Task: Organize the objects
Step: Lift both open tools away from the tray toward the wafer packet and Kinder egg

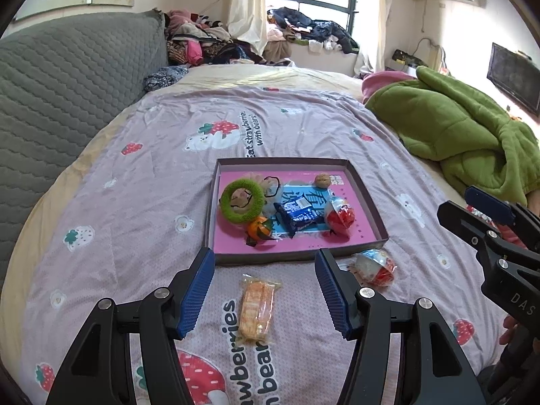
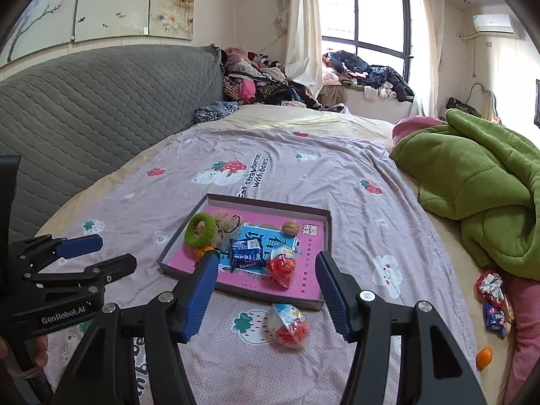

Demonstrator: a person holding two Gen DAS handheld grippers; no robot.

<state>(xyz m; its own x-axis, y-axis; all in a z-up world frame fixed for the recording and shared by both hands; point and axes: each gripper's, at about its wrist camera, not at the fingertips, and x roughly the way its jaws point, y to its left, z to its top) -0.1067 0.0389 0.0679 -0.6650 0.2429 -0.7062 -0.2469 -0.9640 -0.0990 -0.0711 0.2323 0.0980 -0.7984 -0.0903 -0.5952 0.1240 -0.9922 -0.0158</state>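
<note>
I saw the bed's strawberry-print sheet (image 1: 141, 175) spread wide, a green blanket (image 1: 452, 131) bunched at its right side. The shallow box (image 1: 368, 202) with the pink floor sat mid-sheet, holding a green ring (image 1: 241, 199), a blue snack packet (image 1: 298, 217), a red-and-white egg (image 1: 339, 216), a small orange (image 1: 259, 229) and a walnut (image 1: 322, 180). Outside it, just beside the near wall, lay a second wrapped egg (image 2: 288, 325); a wafer packet (image 1: 255, 307) lay nearer me. My left gripper (image 1: 265, 292) hung released above the wafer, gripping nothing. My right gripper (image 2: 265, 293) was likewise spread and empty, the loose egg below its jaws.
</note>
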